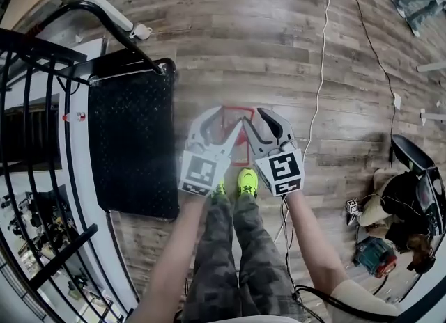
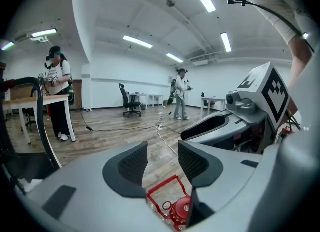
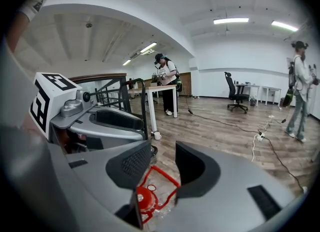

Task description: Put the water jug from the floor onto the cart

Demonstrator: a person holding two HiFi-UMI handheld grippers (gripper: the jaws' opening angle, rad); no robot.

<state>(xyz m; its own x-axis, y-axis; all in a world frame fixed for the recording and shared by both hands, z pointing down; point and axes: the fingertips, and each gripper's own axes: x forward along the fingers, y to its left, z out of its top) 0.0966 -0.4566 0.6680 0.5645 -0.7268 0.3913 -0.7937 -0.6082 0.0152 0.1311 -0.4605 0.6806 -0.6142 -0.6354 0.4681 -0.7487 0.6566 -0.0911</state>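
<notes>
Wood floor (image 1: 279,43) spreads through an open office. Left gripper (image 1: 220,128) and right gripper (image 1: 270,128) hang side by side, nearly touching. Both have their jaws apart with nothing between the pads. Just below them the jug (image 1: 237,110) stands on the floor, in front of the person's green shoes (image 1: 247,181). Its red cap and red handle show under each pair of jaws. The cart (image 1: 132,140), with its black deck, sits just left of the jug. This looks like the reach for the jug, which is not yet gripped. Next, the jaws likely need to drop around the handle or neck and close firmly from both sides. Both grippers would then lift together leftward onto the deck.
</notes>
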